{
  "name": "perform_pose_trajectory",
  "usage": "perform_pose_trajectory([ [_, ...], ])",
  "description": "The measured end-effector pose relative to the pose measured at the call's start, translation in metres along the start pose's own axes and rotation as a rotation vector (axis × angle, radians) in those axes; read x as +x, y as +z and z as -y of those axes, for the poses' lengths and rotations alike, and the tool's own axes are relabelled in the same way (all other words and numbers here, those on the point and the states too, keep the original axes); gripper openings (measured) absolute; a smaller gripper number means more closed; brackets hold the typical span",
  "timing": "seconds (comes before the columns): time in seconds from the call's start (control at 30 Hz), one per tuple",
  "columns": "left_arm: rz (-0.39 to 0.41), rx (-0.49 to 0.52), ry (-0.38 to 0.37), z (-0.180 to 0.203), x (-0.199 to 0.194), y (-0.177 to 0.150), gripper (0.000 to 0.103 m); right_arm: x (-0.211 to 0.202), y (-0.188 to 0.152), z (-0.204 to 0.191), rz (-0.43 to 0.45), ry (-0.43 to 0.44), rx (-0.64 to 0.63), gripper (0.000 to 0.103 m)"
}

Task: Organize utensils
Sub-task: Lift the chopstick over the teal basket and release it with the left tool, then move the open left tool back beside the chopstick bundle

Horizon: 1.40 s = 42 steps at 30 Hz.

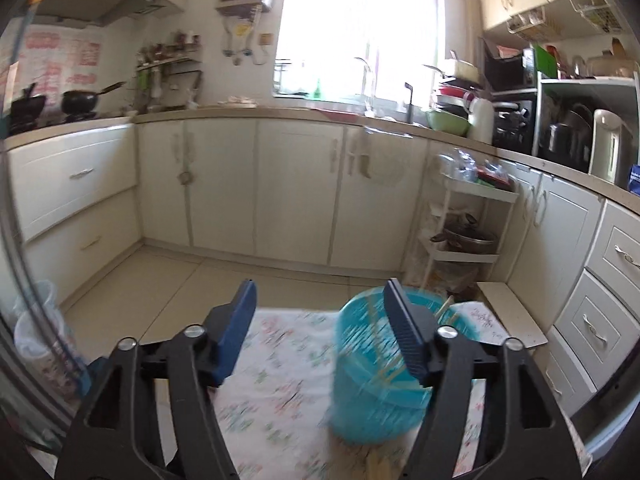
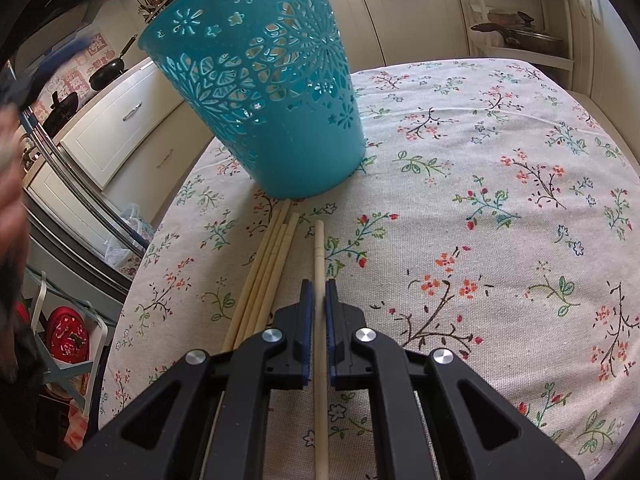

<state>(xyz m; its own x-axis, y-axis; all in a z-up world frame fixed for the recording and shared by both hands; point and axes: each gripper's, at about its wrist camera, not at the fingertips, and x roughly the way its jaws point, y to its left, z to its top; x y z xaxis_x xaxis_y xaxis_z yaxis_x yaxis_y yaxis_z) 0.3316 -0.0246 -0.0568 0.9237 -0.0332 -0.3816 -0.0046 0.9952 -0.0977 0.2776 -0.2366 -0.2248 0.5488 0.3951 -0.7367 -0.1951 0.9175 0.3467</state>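
— Right gripper [image 2: 319, 292]?
— Clamped on a single chopstick [image 2: 319, 248], pads pressed to its sides, stick running straight ahead between them and back under the body.
— Just left of it?
— Bundle of loose chopsticks [image 2: 268, 268], lying flat on the flowered tablecloth [image 2: 480, 200], fanned slightly, far tips touching or nearly touching the foot of the basket.
— Ahead?
— Teal cut-out basket [image 2: 264, 92], upright on the cloth, a little left of the held stick's line and just beyond its tip. Gap between tip and basket small; contact not visible.
— Left gripper [image 1: 320, 308]?
— Spread wide, nothing between the blue pads. Right finger [image 1: 404, 332] in front of the basket [image 1: 372, 392], overlapping its rim; touching or not, hard to tell through the blur.
— Inside the basket?
— Several pale sticks [image 1: 444, 306] leaning inside, tips poking past the rim to the right of that finger.
— Below?
— Same tablecloth [image 1: 280, 380], with more pale stick ends [image 1: 380, 468] at the lower edge.
— Farther out?
— Beyond the table edge, tiled floor [image 1: 168, 280], then white cabinets [image 1: 296, 192] and a bright window [image 1: 360, 28].
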Motion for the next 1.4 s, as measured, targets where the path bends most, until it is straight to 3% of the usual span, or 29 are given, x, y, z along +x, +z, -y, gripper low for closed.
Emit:
perform_pose_trajectory([
  [0.07,-0.030,-0.013,0.033,-0.013,-0.007,-0.021,0.070,0.000,0.000,0.000,0.000,-0.002,-0.001,0.007],
  [0.33,-0.352,-0.022,0.072,-0.034,0.043,-0.117,0.071,0.001,-0.001,-0.008,-0.001,-0.043,-0.037,0.008],
  [0.47,-0.412,-0.013,0.073,-0.034,0.053,-0.137,0.071,0.004,-0.001,-0.024,-0.010,-0.082,-0.120,0.021],
  [0.53,-0.407,-0.010,0.068,-0.033,0.052,-0.137,0.072,0.008,-0.003,-0.039,-0.018,-0.134,-0.199,0.027],
  [0.63,-0.412,-0.005,0.066,-0.032,0.056,-0.136,0.073,0.012,-0.006,-0.054,-0.020,-0.210,-0.272,0.027],
  [0.67,-0.414,-0.004,0.066,-0.031,0.056,-0.136,0.073,0.012,-0.006,-0.053,-0.019,-0.203,-0.263,0.027],
  [0.73,-0.420,-0.006,0.070,-0.032,0.057,-0.136,0.073,0.009,-0.005,-0.046,-0.013,-0.204,-0.229,0.014],
  [0.83,-0.425,-0.006,0.072,-0.031,0.058,-0.136,0.074,0.006,-0.004,-0.038,-0.012,-0.187,-0.187,0.007],
  [1.2,-0.445,0.002,0.072,-0.030,0.060,-0.138,0.076,0.003,-0.010,-0.049,-0.007,-0.247,-0.257,0.006],
  [1.27,-0.450,0.003,0.070,-0.030,0.061,-0.138,0.076,-0.003,-0.011,-0.045,-0.008,-0.218,-0.213,0.006],
  [1.4,-0.450,0.004,0.059,-0.030,0.059,-0.139,0.076,-0.051,-0.008,-0.040,0.073,-0.047,-0.078,0.006],
])
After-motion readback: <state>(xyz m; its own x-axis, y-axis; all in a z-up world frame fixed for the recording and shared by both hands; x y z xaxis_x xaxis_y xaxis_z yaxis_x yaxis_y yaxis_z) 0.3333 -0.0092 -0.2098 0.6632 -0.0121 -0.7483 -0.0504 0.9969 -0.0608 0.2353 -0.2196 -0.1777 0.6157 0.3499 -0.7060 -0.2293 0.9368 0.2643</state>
